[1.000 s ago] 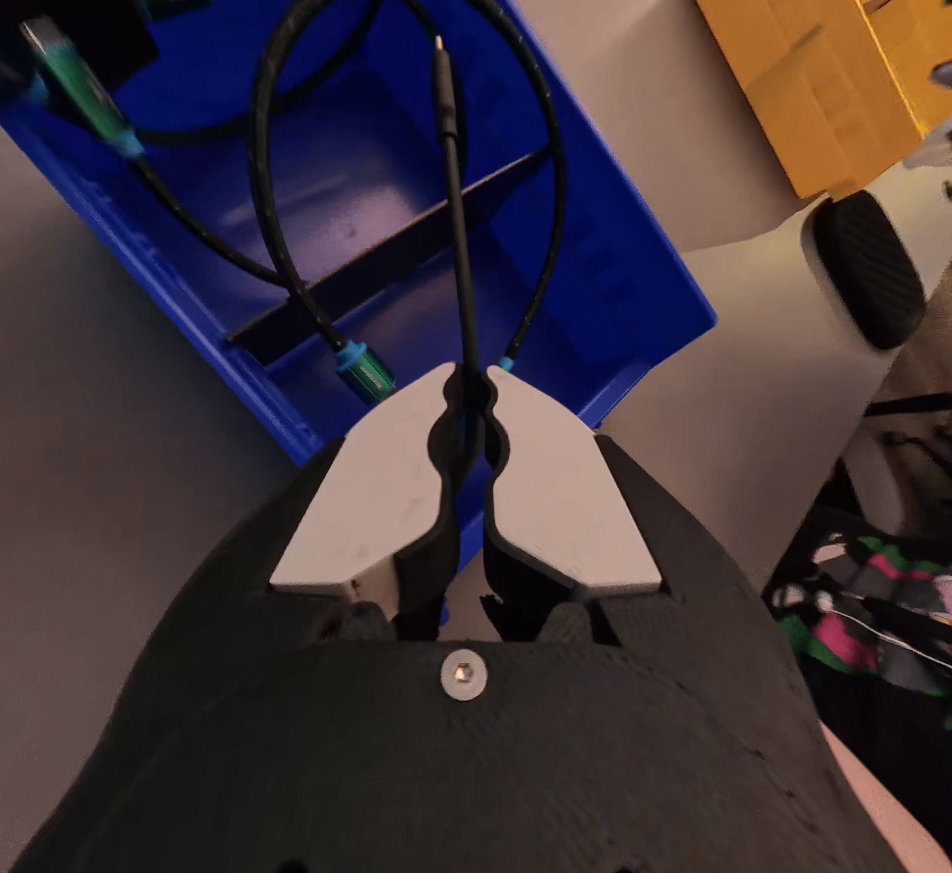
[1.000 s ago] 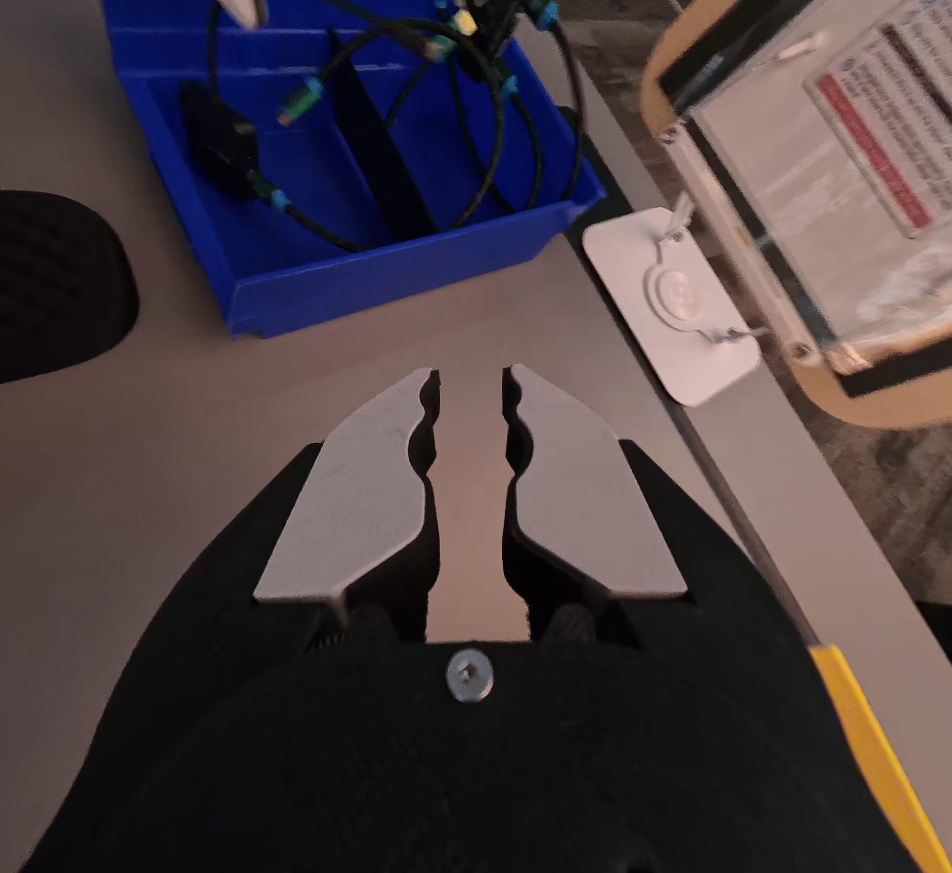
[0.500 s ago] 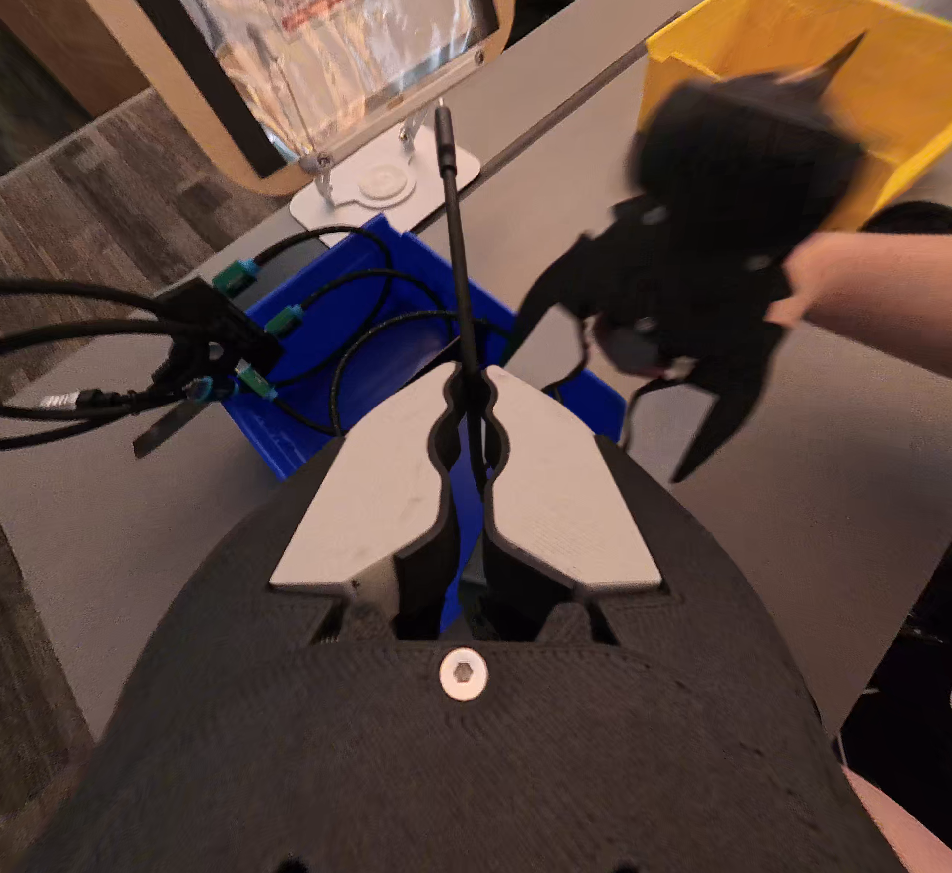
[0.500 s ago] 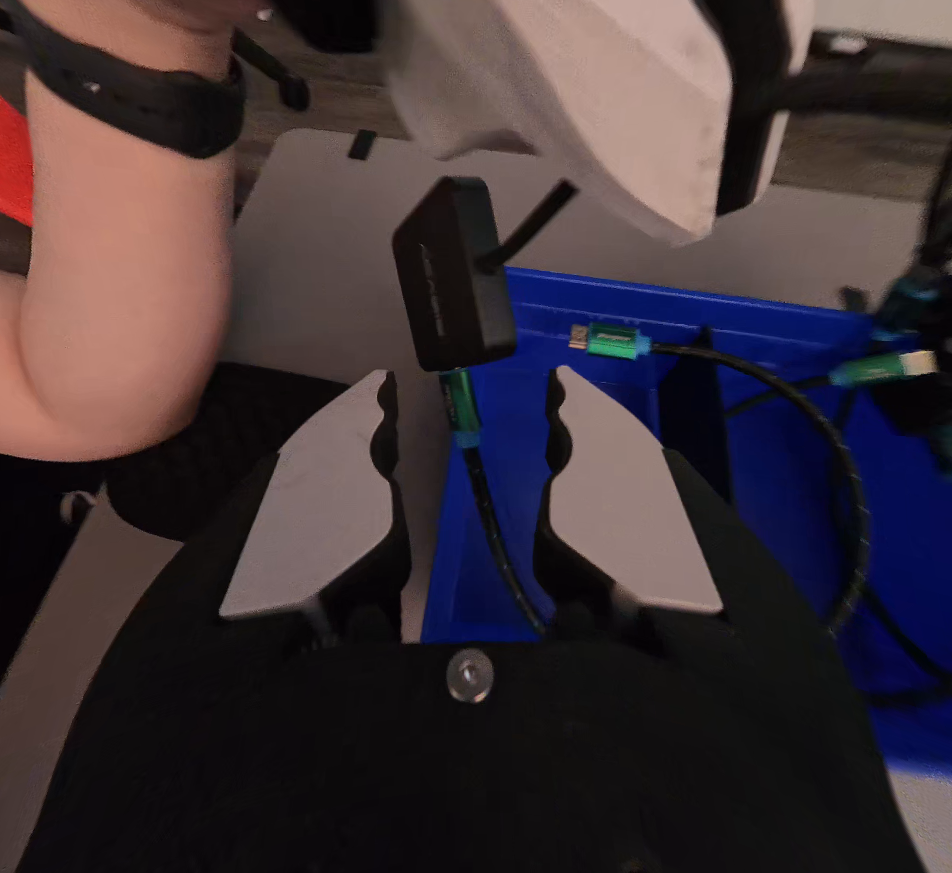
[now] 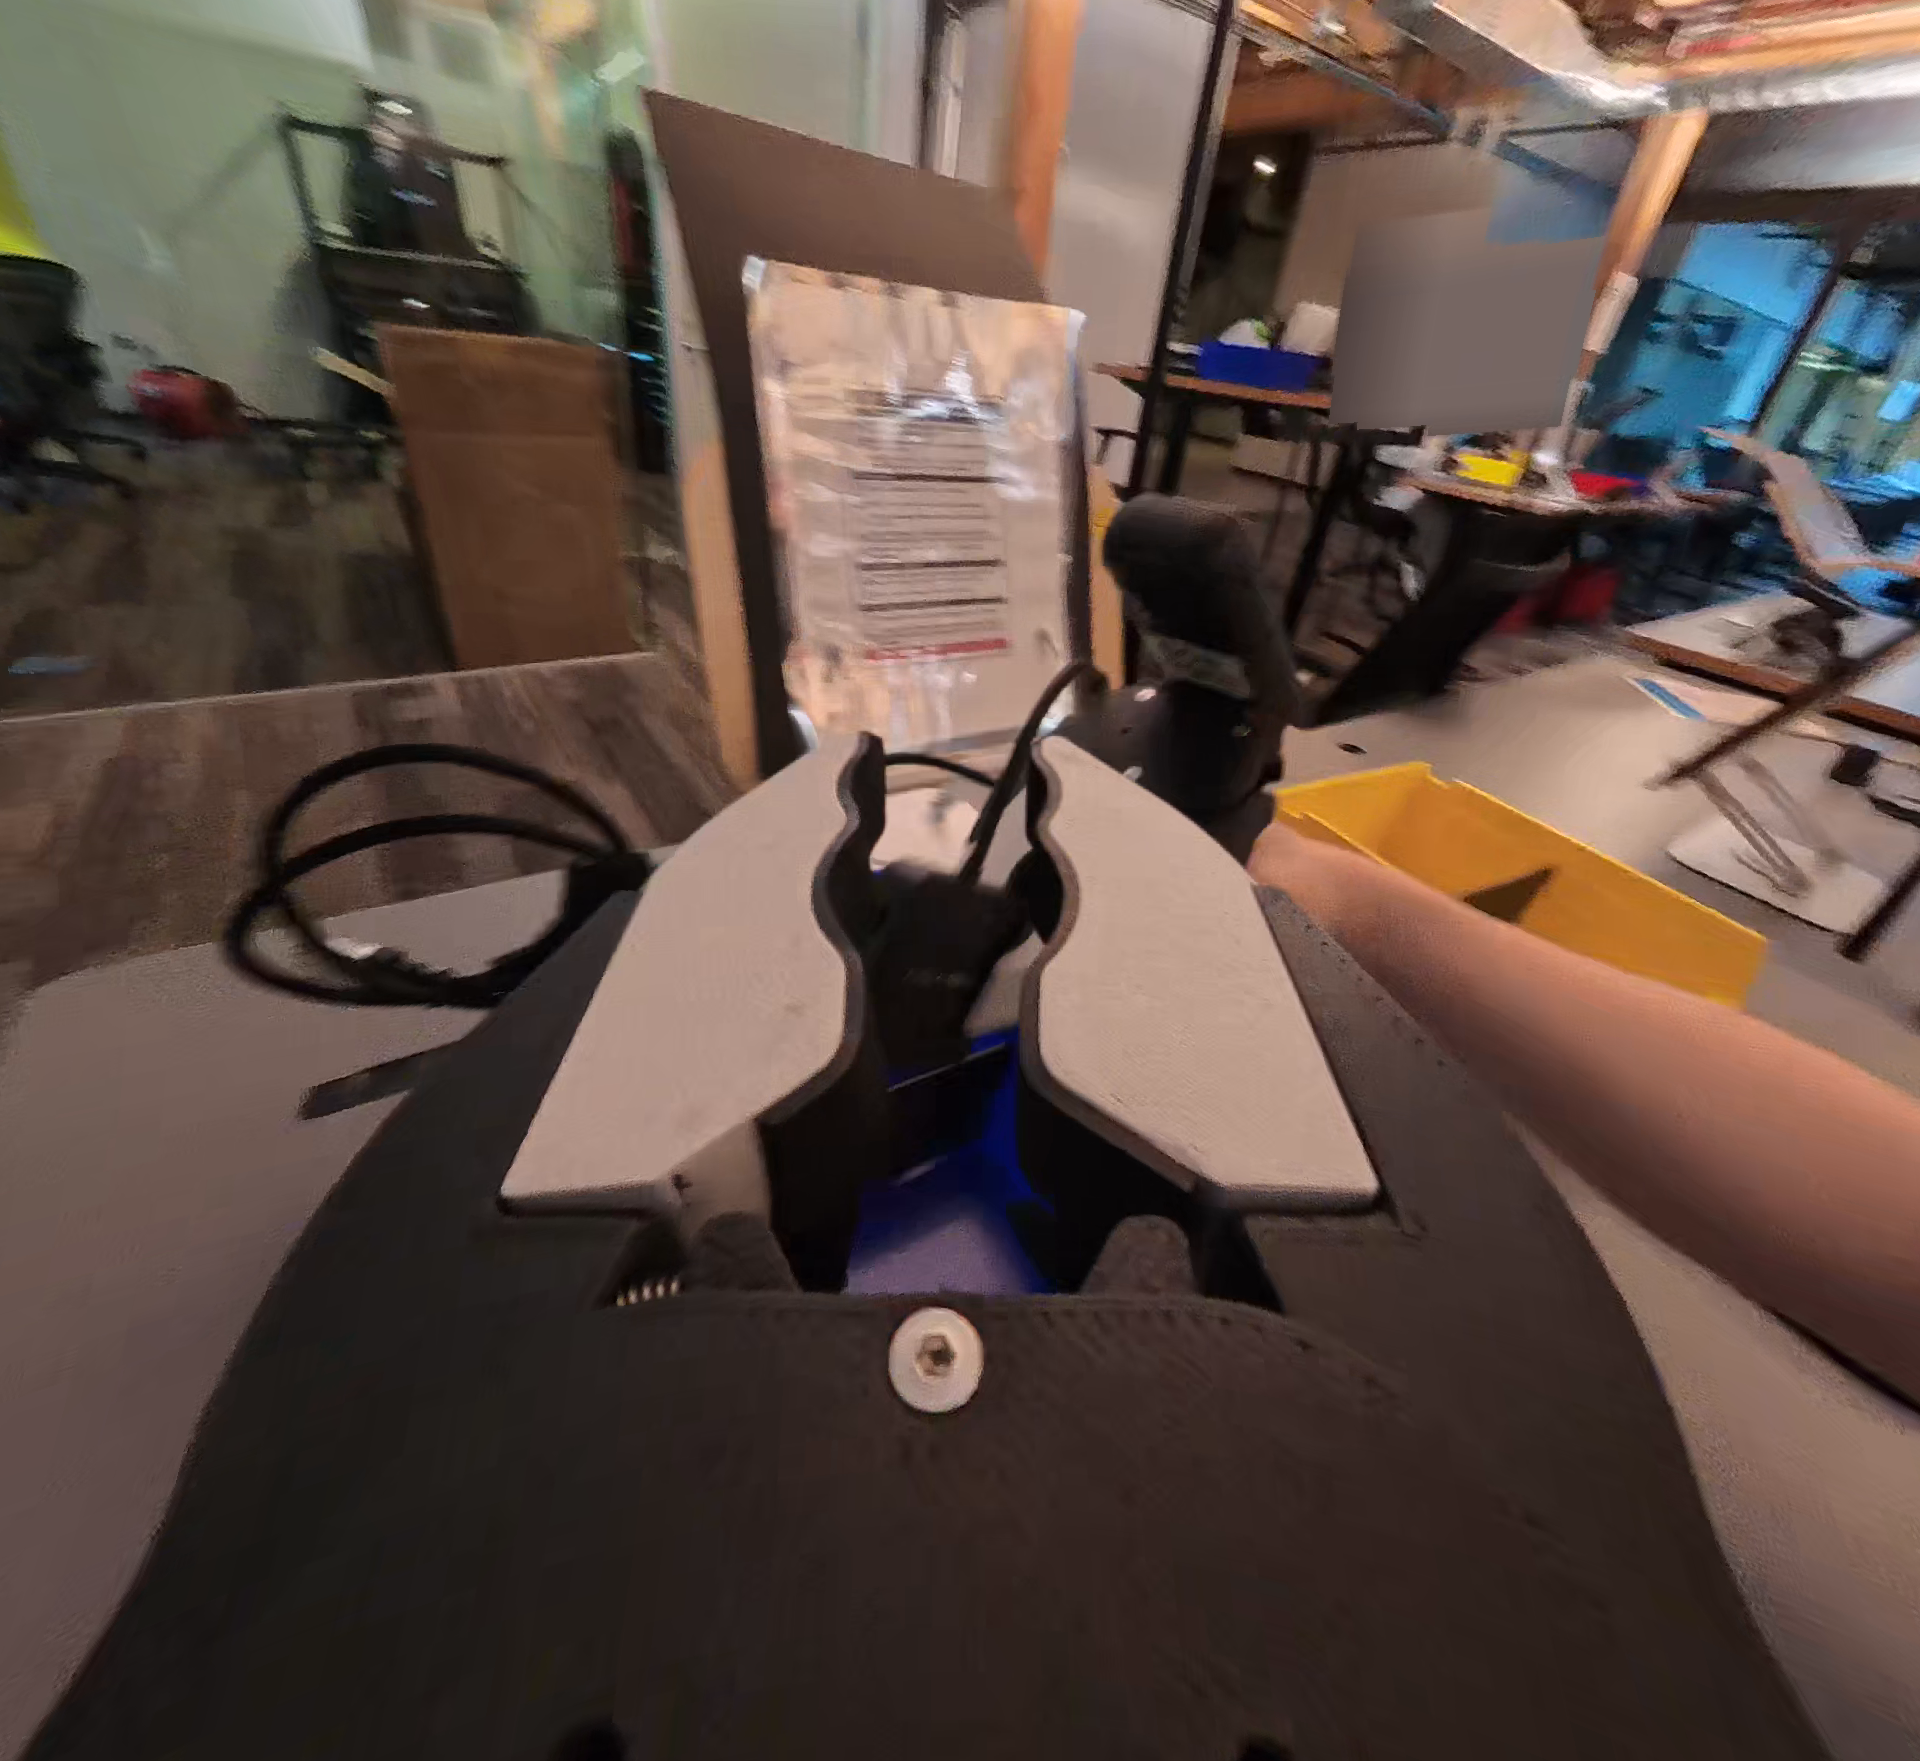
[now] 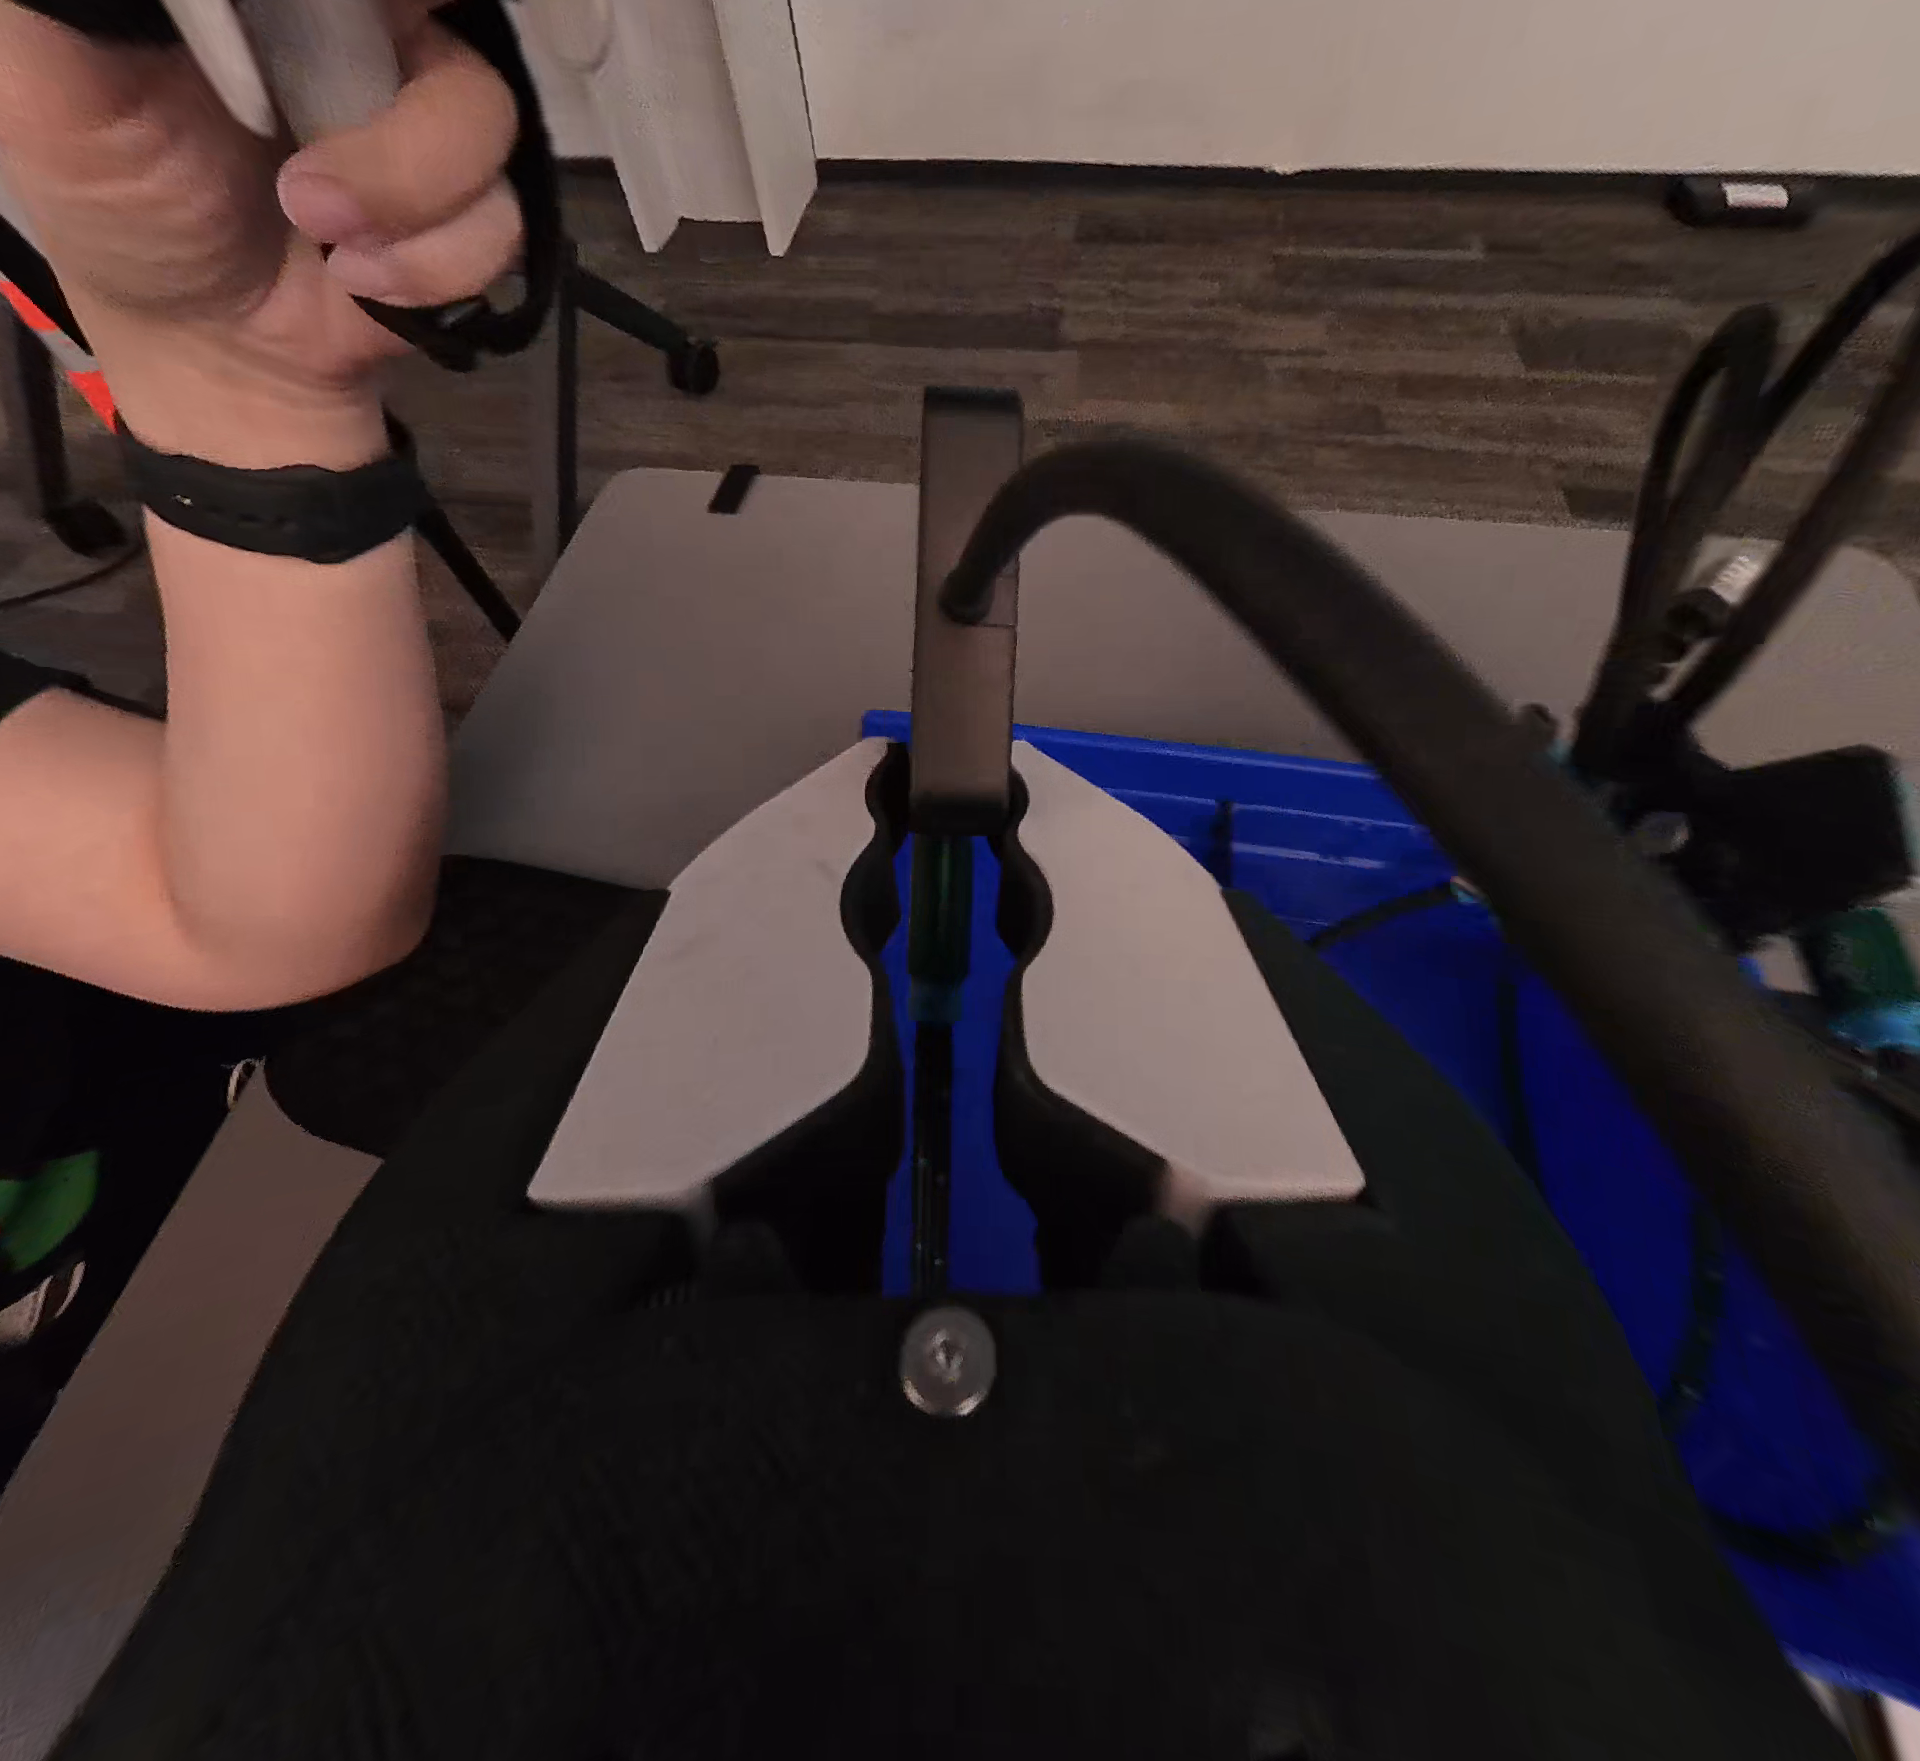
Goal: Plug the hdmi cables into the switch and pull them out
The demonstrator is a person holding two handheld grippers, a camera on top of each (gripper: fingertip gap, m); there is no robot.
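My right gripper (image 6: pixel 951 766) is shut on the lower end of a black HDMI switch (image 6: pixel 961 651), held upright and edge-on above the blue bin (image 6: pixel 1299 807). A green HDMI plug (image 6: pixel 940 880) sits in the switch's underside, between my jaws, and its black cable runs down toward me. The switch's own thick cable (image 6: pixel 1351 672) arcs away to the right. My left gripper (image 5: pixel 951 755) is open, with the switch (image 5: pixel 925 942) showing low between its jaws. Its white fingers (image 6: pixel 717 49) hang above the switch, apart from it.
A second black switch with green-plugged cables (image 6: pixel 1787 838) hangs over the bin's right side. A yellow bin (image 5: pixel 1507 870) stands to the right, a coiled black cable (image 5: pixel 416 880) to the left and a sign stand (image 5: pixel 914 485) beyond. A person's forearm (image 5: pixel 1558 1088) crosses the grey table.
My left gripper has let go of the switch's cable and opened. My right gripper has closed on the switch's lower end, around the green plug. Both views have swung upward.
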